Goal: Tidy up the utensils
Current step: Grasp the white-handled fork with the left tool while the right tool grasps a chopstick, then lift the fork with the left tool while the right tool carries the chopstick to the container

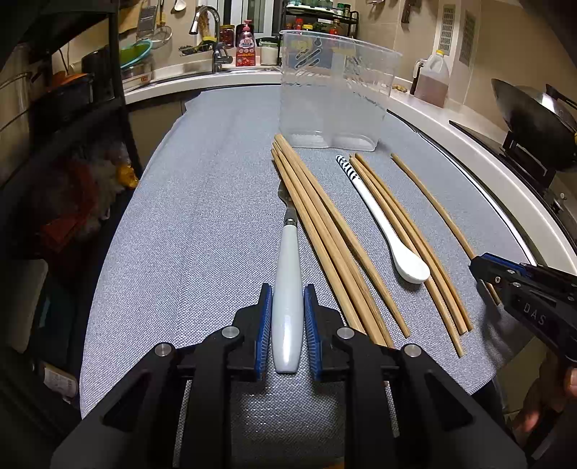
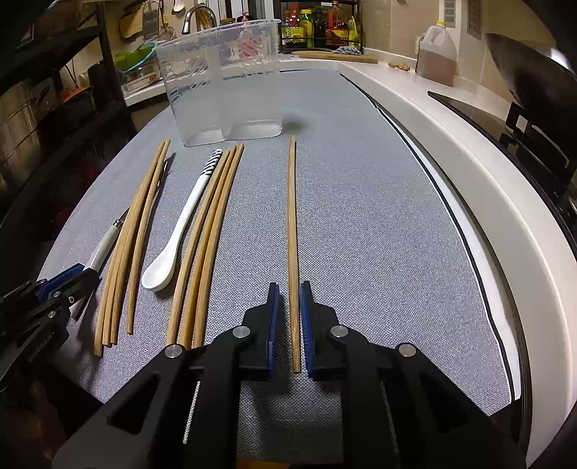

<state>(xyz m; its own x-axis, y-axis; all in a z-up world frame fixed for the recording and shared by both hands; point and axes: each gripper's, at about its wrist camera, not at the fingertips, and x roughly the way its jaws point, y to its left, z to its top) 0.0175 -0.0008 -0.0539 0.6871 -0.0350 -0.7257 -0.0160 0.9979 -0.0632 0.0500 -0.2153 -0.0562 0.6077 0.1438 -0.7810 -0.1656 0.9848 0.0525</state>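
Note:
On the grey mat point(image 1: 202, 216) lies a white-handled fork point(image 1: 288, 245). My left gripper point(image 1: 287, 288) is shut on its handle, both blue pads against its sides. Right of the fork lie a bundle of several wooden chopsticks point(image 1: 324, 231), a white spoon point(image 1: 382, 223) with a striped handle end, and three more chopsticks point(image 1: 407, 238). A single chopstick point(image 2: 292, 216) lies apart on the right; my right gripper point(image 2: 290, 285) straddles its near end, open, with a gap at the left pad. A clear plastic container point(image 1: 335, 101) stands upright at the far end of the row.
A white counter rim point(image 2: 468, 151) curves along the mat's right side. A wok point(image 1: 533, 112) sits on a stove at the far right and an oil jug point(image 1: 432, 79) behind it. The sink faucet point(image 1: 209, 21) is at the back, black shelving point(image 1: 72, 108) on the left.

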